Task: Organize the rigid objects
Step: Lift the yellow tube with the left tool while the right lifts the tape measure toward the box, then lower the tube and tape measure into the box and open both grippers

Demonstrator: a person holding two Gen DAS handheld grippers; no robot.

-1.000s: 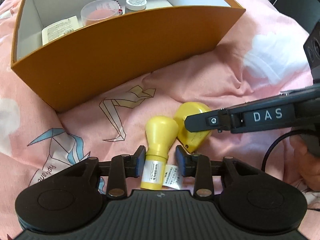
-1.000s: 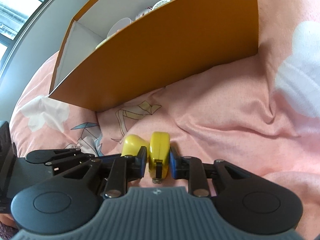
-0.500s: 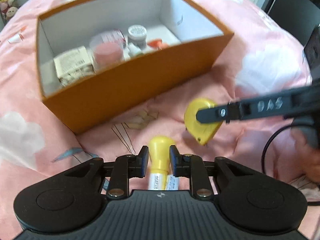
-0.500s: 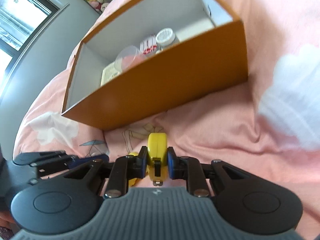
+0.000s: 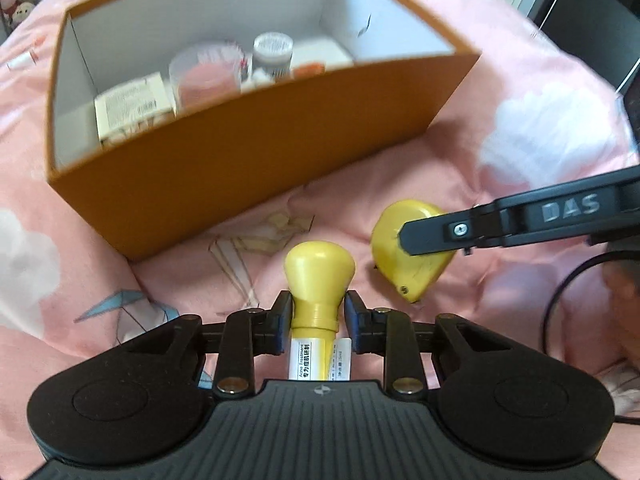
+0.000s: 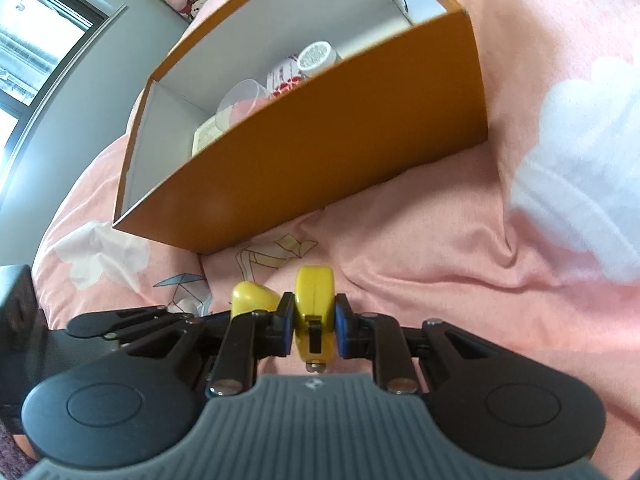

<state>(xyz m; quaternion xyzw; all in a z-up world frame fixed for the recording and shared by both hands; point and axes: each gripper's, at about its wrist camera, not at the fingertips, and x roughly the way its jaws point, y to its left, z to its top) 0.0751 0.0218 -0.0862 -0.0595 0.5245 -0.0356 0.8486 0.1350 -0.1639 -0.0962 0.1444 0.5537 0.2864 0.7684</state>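
Box contents blurred — tube's lower end hidden.

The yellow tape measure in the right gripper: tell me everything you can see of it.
The yellow tape measure is a glossy, hard plastic case, rounded at the top and narrowing to a corner below. A black slider sits on its narrow edge, with a small metal tab at the bottom. It stands on edge, gripped on its flat sides by the right gripper, which is shut on it. It sits in front of the orange box, beside the yellow bottle, above the pink bedding; whether it touches the bedding cannot be told.
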